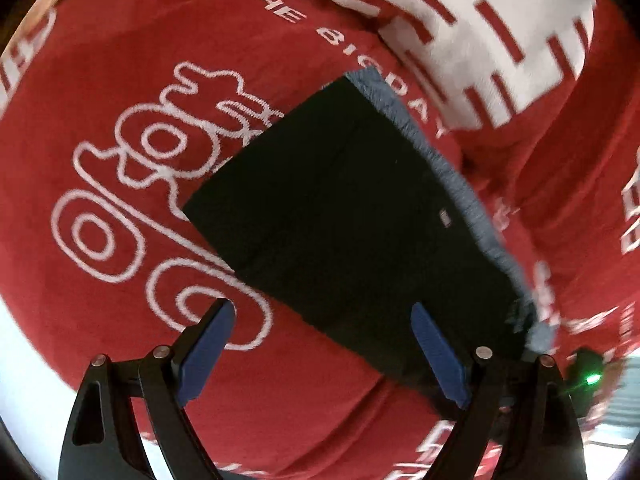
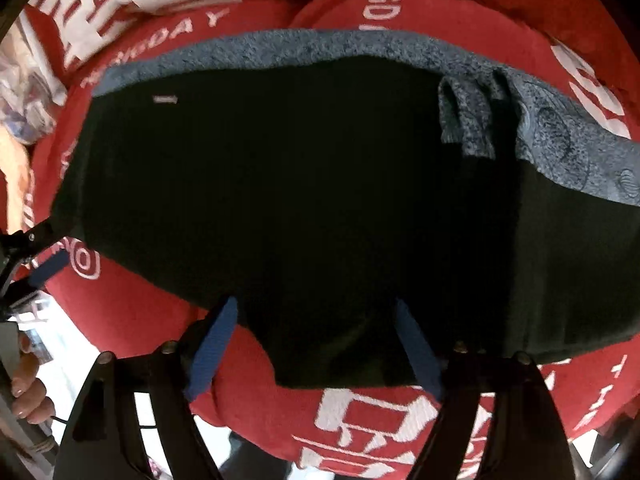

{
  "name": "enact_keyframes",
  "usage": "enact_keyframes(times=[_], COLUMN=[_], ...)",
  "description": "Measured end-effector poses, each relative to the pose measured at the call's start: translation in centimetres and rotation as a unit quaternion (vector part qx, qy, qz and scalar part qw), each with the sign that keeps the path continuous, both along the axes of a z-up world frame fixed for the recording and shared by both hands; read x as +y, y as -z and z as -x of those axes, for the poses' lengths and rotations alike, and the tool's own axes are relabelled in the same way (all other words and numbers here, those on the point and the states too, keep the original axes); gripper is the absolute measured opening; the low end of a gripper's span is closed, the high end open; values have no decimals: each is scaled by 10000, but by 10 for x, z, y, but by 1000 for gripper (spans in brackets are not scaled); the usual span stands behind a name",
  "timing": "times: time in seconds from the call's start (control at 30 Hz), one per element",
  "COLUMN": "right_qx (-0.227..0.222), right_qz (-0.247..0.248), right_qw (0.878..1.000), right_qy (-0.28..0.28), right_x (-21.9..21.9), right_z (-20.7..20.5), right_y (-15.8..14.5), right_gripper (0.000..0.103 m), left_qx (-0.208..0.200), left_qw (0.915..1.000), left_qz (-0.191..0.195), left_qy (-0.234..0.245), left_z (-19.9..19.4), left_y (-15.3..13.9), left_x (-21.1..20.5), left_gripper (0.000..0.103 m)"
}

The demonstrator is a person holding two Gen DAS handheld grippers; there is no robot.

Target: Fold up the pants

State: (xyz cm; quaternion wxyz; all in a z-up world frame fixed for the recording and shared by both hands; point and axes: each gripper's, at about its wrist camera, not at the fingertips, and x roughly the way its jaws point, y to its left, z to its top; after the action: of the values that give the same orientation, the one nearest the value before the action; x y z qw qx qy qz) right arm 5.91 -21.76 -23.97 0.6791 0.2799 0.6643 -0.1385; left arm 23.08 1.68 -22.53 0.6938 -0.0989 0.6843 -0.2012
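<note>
The black pants (image 1: 340,216) lie folded flat on a red blanket (image 1: 100,80), with their grey-blue fleece lining (image 1: 460,176) showing along the far right edge. My left gripper (image 1: 324,320) is open and empty above the near edge of the pants. In the right wrist view the pants (image 2: 280,200) fill the middle, with the fleece lining (image 2: 560,132) showing along the top and right. My right gripper (image 2: 316,320) is open and empty over the near edge. The left gripper (image 2: 40,252) shows at the left edge there.
The red blanket with white printed letters and line drawings covers the soft surface. A white and red patterned cushion (image 1: 500,40) lies at the back. A hand (image 2: 24,384) shows at the lower left. A green light (image 1: 592,378) glows at the right.
</note>
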Motion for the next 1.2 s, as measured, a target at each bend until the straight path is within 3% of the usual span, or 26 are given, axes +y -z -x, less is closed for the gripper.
enact_keyframes(times=[0.13, 0.3, 0.5, 0.7, 0.8, 0.97, 1.07, 1.13, 1.2], right_qx=[-42, -93, -125, -129, -143, -162, -106, -79, -119], right_qz=[60, 20, 20, 10, 20, 133, 19, -151, -242], right_qw=[9999, 9998, 9997, 9997, 9995, 9988, 9988, 9989, 9988], right_qy=[-137, -150, -186, -212, -264, -449, -477, -445, -418], right_x=[6, 13, 18, 14, 15, 26, 28, 23, 16], right_z=[-2, -3, -1, 4, 4, 4, 3, 2, -1], right_y=[1, 3, 3, 2, 2, 2, -1, -6, -17], right_gripper=[90, 91, 93, 93, 93, 95, 95, 93, 92], left_qx=[288, 343, 384, 294, -29, -18, -186, -463, -727], left_qw=[9979, 9932, 9849, 9870, 9835, 9917, 9959, 9987, 9967], left_qz=[575, 1102, 1568, 1436, 1732, 1215, 763, 114, -313], left_qy=[-26, -127, -624, -661, -528, -426, -458, -162, 198], left_z=[0, -6, -11, -12, -13, -20, -21, -19, -15], left_y=[13, 23, 35, 29, 8, 23, 25, 21, 16], left_x=[8, 1, 1, -7, -12, -20, -22, -32, -42], left_gripper=[91, 91, 102, 102, 102, 101, 84, 44, 40])
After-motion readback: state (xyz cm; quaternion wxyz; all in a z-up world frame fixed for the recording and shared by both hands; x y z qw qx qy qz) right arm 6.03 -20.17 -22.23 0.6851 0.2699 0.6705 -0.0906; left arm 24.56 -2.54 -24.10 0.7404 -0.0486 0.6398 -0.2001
